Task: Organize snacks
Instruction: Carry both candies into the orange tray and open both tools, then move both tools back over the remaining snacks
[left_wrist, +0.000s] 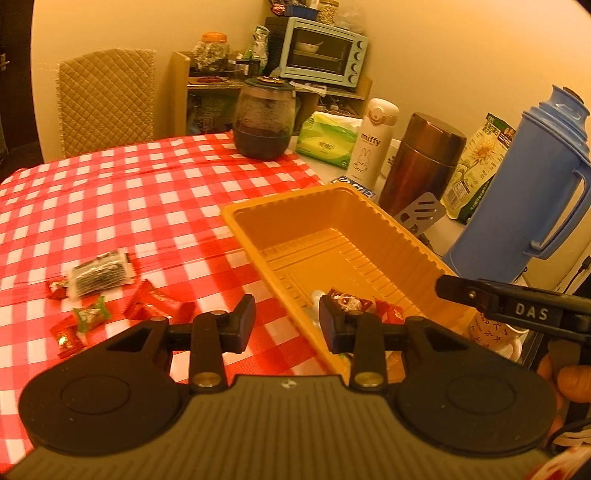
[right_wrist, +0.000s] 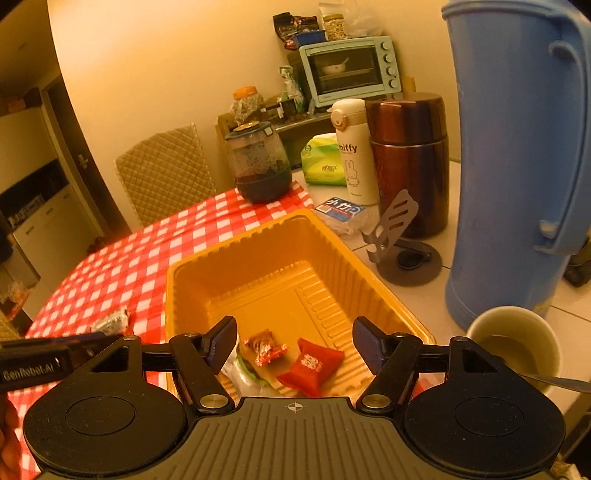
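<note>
An orange plastic tray (left_wrist: 295, 229) (right_wrist: 258, 254) sits on the red checked tablecloth. In its near end lie a red packet (right_wrist: 312, 365), a red-and-white wrapped candy (right_wrist: 264, 347) and a green-and-white snack (right_wrist: 245, 367). My left gripper (left_wrist: 287, 320) is open and empty above the tray's left rim. My right gripper (right_wrist: 294, 341) is open and empty above the tray's near end. Loose on the cloth to the left lie a dark seaweed snack (left_wrist: 99, 273), a red bar (left_wrist: 159, 301), a green candy (left_wrist: 90, 315) and small red candies (left_wrist: 66, 338).
A blue thermos jug (right_wrist: 517, 155), a brown flask (right_wrist: 410, 158), a white Miffy bottle (right_wrist: 352, 151), a phone stand (right_wrist: 399, 236) and a cup with a spoon (right_wrist: 517, 347) stand right of the tray. A dark glass jar (left_wrist: 264, 118) sits at the back.
</note>
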